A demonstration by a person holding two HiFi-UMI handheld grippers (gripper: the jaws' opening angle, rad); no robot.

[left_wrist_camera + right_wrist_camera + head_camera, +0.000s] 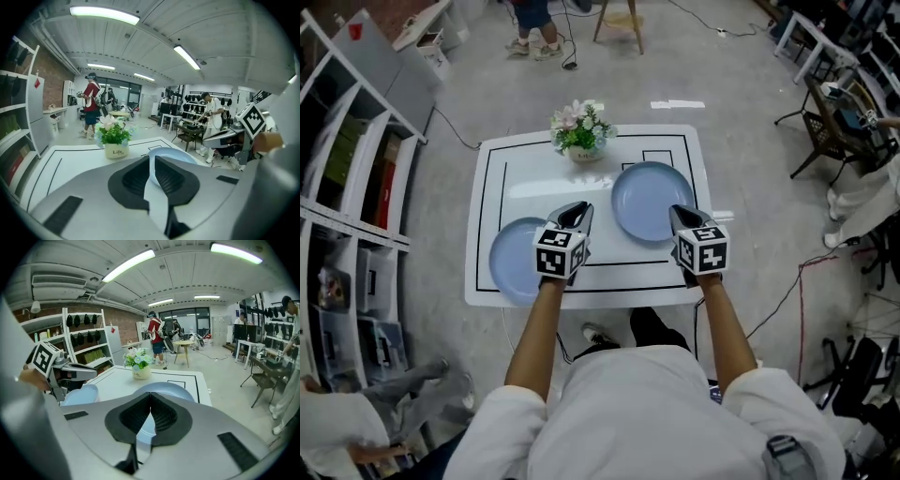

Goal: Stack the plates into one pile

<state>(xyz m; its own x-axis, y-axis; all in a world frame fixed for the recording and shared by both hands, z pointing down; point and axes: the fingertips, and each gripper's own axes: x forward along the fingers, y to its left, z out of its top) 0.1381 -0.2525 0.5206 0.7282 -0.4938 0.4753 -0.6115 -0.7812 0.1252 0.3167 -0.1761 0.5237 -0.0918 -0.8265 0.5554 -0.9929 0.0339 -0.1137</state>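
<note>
Right claw clenched, left claw barely parted, left plate apart from right plate

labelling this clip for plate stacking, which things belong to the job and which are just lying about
For the job: round light-blue plate at left; round light-blue plate at right.
Lying about: white pot of pink flowers; white shelf unit.

On the table before you, the left plate lies near the front edge and the right plate further back, apart. The flower pot stands behind both.
</note>
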